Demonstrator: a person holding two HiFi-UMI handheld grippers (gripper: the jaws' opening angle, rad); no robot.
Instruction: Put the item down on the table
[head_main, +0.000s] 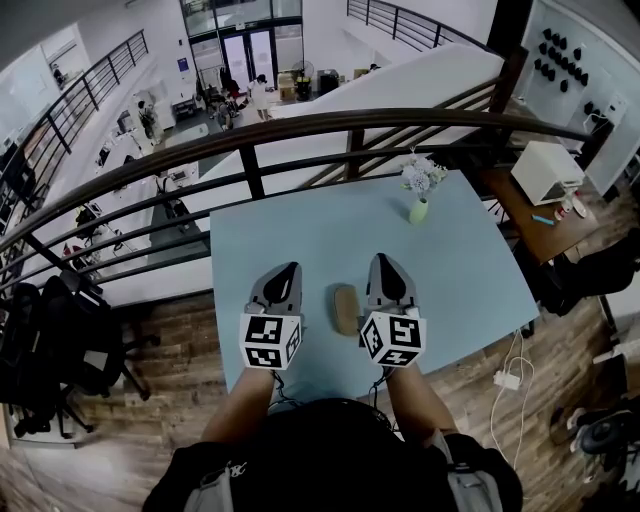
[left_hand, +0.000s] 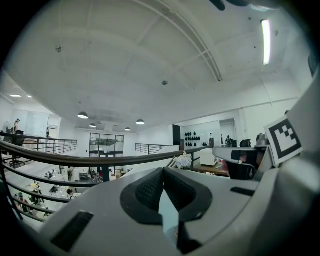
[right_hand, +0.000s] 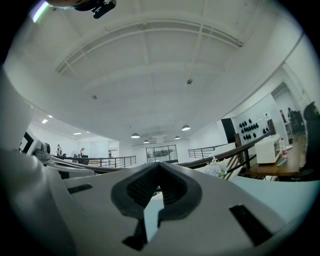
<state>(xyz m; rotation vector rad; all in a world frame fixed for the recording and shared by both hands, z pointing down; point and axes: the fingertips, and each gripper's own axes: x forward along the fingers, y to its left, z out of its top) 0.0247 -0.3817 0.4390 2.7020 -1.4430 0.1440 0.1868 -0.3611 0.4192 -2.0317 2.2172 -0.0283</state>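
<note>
A tan oblong item (head_main: 345, 308) lies flat on the light blue table (head_main: 300, 235), near its front edge. My left gripper (head_main: 290, 268) rests to the left of the item, my right gripper (head_main: 383, 260) to its right, both pointing away from me. Neither touches it. Both grippers are shut with nothing between their jaws. In the left gripper view the left gripper (left_hand: 162, 170) has its jaws meeting at the tip, and in the right gripper view so does the right gripper (right_hand: 159, 165). The item is hidden in both gripper views.
A small green vase with pale flowers (head_main: 420, 195) stands at the table's far right corner. A dark railing (head_main: 300, 135) runs behind the table, above a drop to a lower floor. A side table with a white appliance (head_main: 545, 170) stands to the right.
</note>
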